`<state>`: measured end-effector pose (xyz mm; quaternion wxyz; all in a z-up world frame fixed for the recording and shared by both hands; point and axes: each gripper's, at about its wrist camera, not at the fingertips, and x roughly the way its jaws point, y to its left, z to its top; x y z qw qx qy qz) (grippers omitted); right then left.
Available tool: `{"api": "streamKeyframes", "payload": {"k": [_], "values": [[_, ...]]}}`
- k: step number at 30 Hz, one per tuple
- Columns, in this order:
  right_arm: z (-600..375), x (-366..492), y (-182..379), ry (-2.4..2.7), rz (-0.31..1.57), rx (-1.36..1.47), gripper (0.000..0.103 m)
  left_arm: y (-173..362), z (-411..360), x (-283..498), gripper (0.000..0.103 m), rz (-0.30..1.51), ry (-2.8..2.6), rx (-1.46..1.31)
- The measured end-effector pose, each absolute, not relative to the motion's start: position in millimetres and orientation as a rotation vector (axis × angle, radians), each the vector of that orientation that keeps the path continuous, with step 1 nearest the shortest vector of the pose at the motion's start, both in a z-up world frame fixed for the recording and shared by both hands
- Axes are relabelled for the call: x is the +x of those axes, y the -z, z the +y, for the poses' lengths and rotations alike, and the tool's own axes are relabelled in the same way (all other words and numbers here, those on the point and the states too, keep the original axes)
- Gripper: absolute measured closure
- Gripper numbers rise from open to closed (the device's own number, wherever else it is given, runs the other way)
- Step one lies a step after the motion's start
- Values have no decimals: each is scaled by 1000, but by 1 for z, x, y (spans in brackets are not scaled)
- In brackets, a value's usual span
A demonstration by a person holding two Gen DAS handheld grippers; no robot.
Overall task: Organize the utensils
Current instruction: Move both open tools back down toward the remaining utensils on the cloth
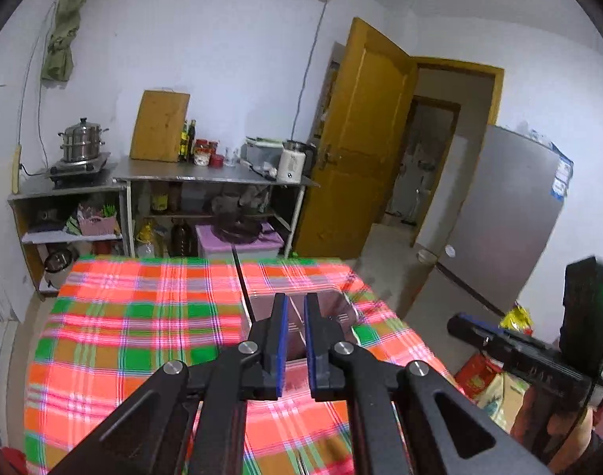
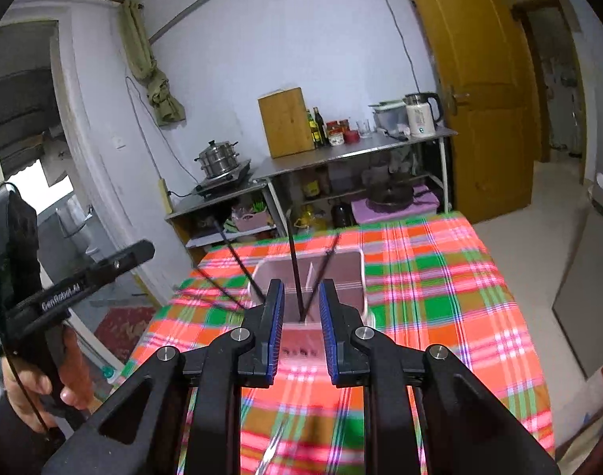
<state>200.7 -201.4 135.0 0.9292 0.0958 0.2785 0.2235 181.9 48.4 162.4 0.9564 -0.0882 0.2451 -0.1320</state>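
Reading "GenRobot.AI" in white on the left gripper [image 2: 115, 263] needs the right wrist view. The right gripper [image 2: 299, 308], parted slightly, grasps nothing; the left gripper, clenched, is empty too. Long dark chopsticks [image 2: 295, 273] stand tilted in the pale divided plastic holder [image 2: 345, 273] on the orange-green plaid tablecloth [image 2: 440, 289]; the left view shows fewer of them.

A plaid woven cloth [image 2: 440, 297] covers the table. A translucent, smooth plastic holder [image 2: 349, 273] stands on it. Matt black grippers [image 1: 296, 346] have blue pads [image 1: 282, 340].
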Motion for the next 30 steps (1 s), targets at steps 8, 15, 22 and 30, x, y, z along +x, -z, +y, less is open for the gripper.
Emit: {"api": "streamKeyframes", "payload": {"k": [8,15,22,30], "values": [[-223,153,-97,-450,649,234,84,-95,35,124,96,607,293,-160],[-216,123,-62,-475,717,213,84,-40,38,96,96,710,290,-196],[-209,112,-22,-480,807,200,84,-2,40,90,96,797,290,-222],[-216,118,-10,-462,839,219,84,30,25,111,83,888,310,-232]]}}
